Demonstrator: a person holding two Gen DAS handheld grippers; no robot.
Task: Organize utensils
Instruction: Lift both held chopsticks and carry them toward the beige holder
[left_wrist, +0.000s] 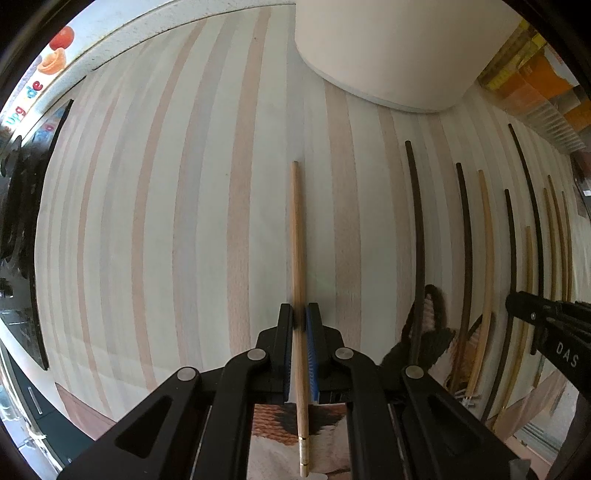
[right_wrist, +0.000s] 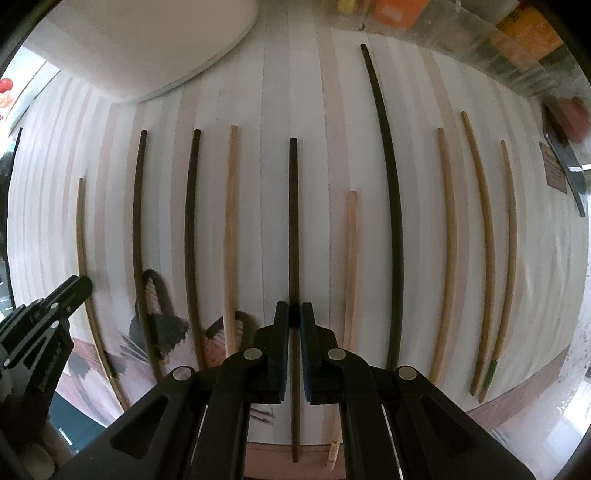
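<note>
My left gripper (left_wrist: 300, 314) is shut on a light wooden chopstick (left_wrist: 297, 236), which lies along the striped cloth (left_wrist: 166, 221) and points away from me. My right gripper (right_wrist: 294, 312) is shut on a dark brown chopstick (right_wrist: 293, 221) in the middle of a row of chopsticks. Several other chopsticks, dark (right_wrist: 388, 184) and light (right_wrist: 231, 221), lie side by side on the cloth. The right gripper also shows at the right edge of the left wrist view (left_wrist: 517, 301), and the left gripper at the lower left of the right wrist view (right_wrist: 79, 286).
A large white round container (left_wrist: 388, 55) stands at the far end of the cloth. Colourful boxes (left_wrist: 535, 85) line the right side. A dark patterned item (left_wrist: 22, 221) lies at the left edge. A feather-patterned picture (right_wrist: 162, 317) lies under the near chopstick ends.
</note>
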